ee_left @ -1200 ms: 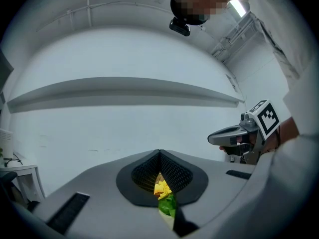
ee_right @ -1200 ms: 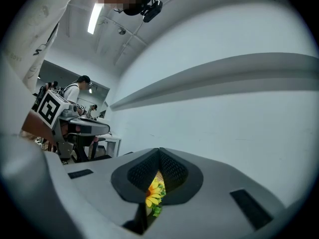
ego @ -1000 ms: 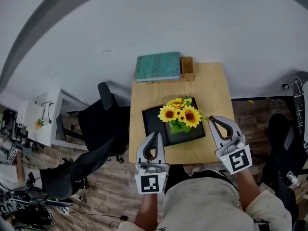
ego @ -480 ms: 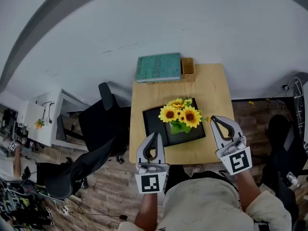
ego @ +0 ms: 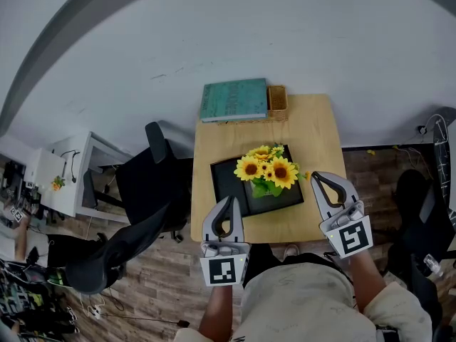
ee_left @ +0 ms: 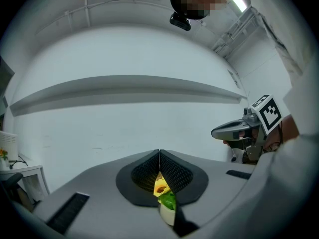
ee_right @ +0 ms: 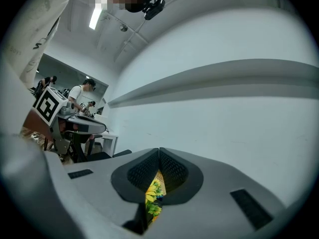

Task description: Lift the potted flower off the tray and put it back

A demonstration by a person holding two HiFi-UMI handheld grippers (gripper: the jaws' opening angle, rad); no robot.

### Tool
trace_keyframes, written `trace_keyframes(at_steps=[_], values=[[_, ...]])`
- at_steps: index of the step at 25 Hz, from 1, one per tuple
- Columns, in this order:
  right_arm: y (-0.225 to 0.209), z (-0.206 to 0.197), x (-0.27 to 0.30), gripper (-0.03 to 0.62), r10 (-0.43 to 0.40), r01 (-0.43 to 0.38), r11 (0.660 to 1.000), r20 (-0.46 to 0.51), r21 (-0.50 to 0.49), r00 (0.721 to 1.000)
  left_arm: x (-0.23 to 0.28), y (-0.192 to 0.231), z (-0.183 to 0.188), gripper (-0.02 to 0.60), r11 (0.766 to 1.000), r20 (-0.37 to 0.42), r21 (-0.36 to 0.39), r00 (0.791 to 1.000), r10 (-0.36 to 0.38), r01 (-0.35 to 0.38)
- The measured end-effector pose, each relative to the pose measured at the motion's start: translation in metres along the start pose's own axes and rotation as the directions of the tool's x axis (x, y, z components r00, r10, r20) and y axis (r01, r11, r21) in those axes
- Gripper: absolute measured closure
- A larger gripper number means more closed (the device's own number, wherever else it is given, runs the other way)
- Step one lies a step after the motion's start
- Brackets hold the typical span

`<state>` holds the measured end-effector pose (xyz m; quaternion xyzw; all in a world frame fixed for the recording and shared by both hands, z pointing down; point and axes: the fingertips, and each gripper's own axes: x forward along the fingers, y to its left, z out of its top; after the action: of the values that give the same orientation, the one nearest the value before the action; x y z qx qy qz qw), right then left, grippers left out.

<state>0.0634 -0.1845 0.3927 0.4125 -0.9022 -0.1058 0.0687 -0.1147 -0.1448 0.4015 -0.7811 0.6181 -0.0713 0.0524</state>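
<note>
Both my grippers are clenched on nothing: left gripper point(ego: 229, 199), right gripper point(ego: 314, 177). The potted flower point(ego: 268, 171) stands upright on the tray point(ego: 225, 179), ahead and between them — its blooms lie nearer my right one, I judge.

Open across bare table point(ego: 317, 130) right of tray point(ego: 225, 180) and behind it. Blocked over tray's right part by potted flower point(ego: 267, 169), blooms spreading wide. Far edge taken by book point(ego: 234, 98) and basket point(ego: 277, 100). Left of table, hemmed by black chair point(ego: 153, 184).
</note>
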Motion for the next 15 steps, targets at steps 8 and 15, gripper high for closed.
trace_keyframes(at_steps=[8, 15], values=[[-0.0012, -0.0012, 0.0003, 0.577, -0.001, 0.001, 1.0, -0.009, 0.002, 1.0, -0.0003, 0.001, -0.0011, 0.571, 1.0, -0.001, -0.002, 1.0, 0.0, 0.0], [-0.0037, -0.0025, 0.0001, 0.577, -0.008, 0.008, 1.0, -0.015, 0.007, 1.0, -0.0002, -0.0002, -0.0004, 0.571, 1.0, 0.003, -0.009, 1.0, 0.002, -0.002]])
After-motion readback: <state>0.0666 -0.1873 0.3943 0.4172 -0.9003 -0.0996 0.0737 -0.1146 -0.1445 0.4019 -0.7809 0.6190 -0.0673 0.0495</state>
